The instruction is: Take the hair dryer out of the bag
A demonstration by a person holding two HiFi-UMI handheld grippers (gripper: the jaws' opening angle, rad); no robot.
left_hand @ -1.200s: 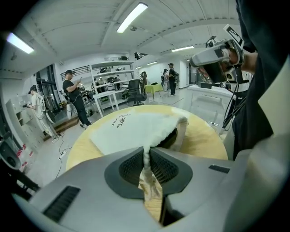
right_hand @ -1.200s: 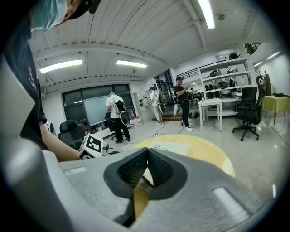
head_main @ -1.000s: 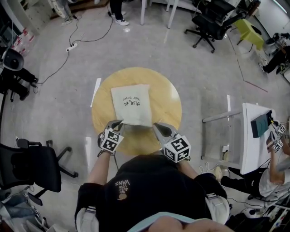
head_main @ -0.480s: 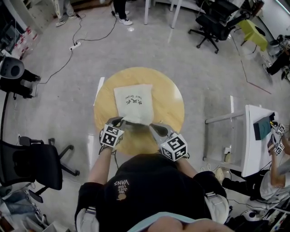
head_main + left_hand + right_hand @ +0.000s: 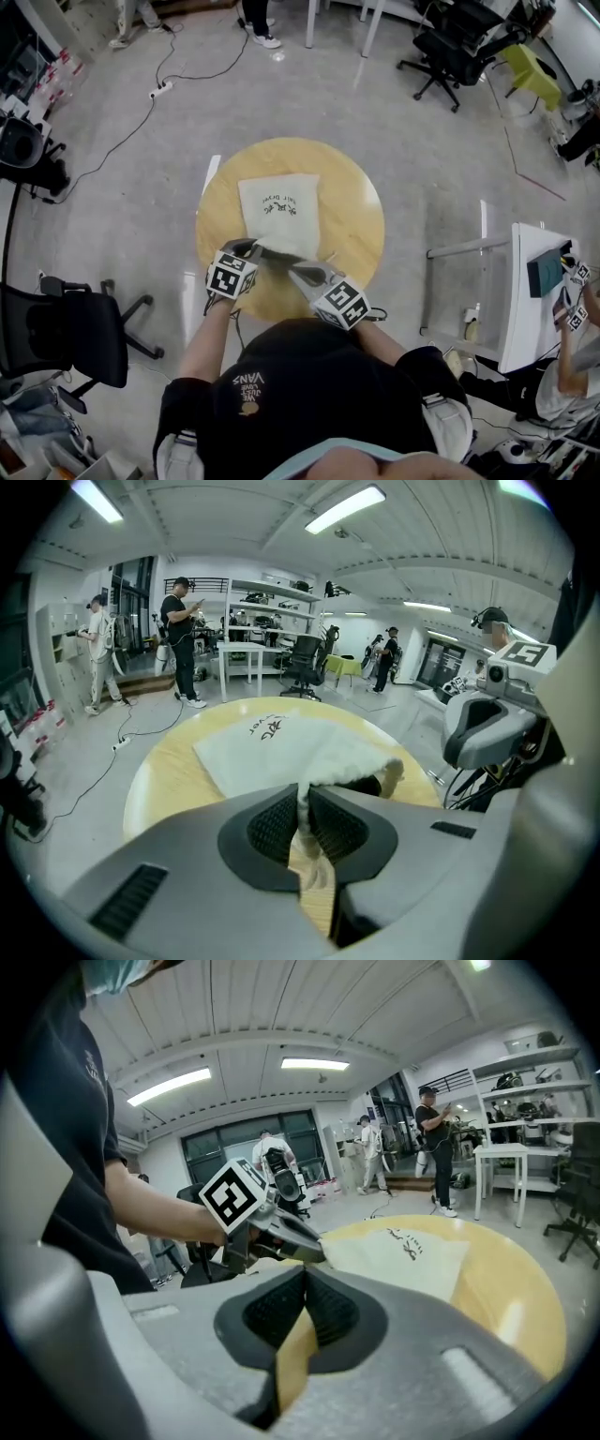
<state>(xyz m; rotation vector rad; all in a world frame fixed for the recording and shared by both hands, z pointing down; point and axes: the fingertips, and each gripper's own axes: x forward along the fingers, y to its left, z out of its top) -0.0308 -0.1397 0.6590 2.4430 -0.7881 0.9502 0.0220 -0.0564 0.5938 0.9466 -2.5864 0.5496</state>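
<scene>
The left gripper [image 5: 302, 797] is clenched on a fold of white cloth at the mouth of the bag [image 5: 281, 747]. The cloth runs up between its ribbed pads [image 5: 272, 827]. Seen from the head view, this gripper [image 5: 246, 251] sits over the near left part of the table [image 5: 352, 216], at the bag's near left corner. The pinched edge is lifted off the table top.

The right gripper [image 5: 305, 1290] is clenched with nothing in it, its pads pressed flat together. It hangs over the near edge of the table [image 5: 506, 1288], and its tips [image 5: 296, 273] are just beside the bag's near edge. Whether they touch the cloth cannot be told.

The bag [image 5: 278, 211] is white with dark lettering. It lies flat across the middle of the round wooden table, with its mouth toward the person. The raised mouth [image 5: 361, 785] shows only a dark gap, and the hair dryer cannot be made out in any view.

A black chair [image 5: 66, 342] stands on the floor to the near left of the table. A white desk [image 5: 525, 291] is to the table's right. A cable and power strip [image 5: 159, 91] lie on the floor beyond the table's far left.
</scene>
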